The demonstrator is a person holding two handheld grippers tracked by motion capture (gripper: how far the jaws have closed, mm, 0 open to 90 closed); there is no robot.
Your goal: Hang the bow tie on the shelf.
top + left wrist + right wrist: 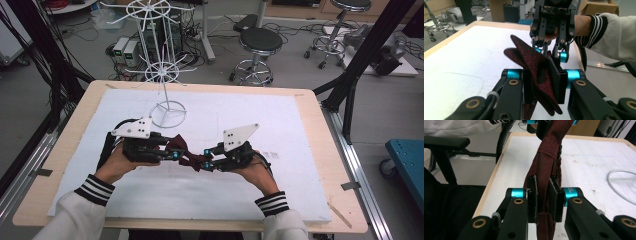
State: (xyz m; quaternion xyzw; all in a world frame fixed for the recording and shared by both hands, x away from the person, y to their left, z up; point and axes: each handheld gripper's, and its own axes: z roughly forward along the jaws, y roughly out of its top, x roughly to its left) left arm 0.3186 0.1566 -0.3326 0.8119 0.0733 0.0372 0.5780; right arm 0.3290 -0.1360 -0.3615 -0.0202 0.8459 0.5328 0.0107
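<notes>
A dark red bow tie (183,149) hangs just above the white board, stretched between both grippers. My left gripper (173,156) is shut on its left wing, and my right gripper (205,165) is shut on its right wing. In the left gripper view the black jaws (541,77) pinch the speckled red fabric (529,58), and the right gripper (550,51) faces them from the far end. In the right gripper view the jaws (544,195) clamp a folded band of the bow tie (547,152), which runs up to the left gripper (541,126).
A white wire display stand (162,70) rises from a ring base (168,114) on the white board (300,190), just behind the left gripper; the ring (621,183) also shows in the right gripper view. Stools (260,42) stand beyond the wooden table (330,135).
</notes>
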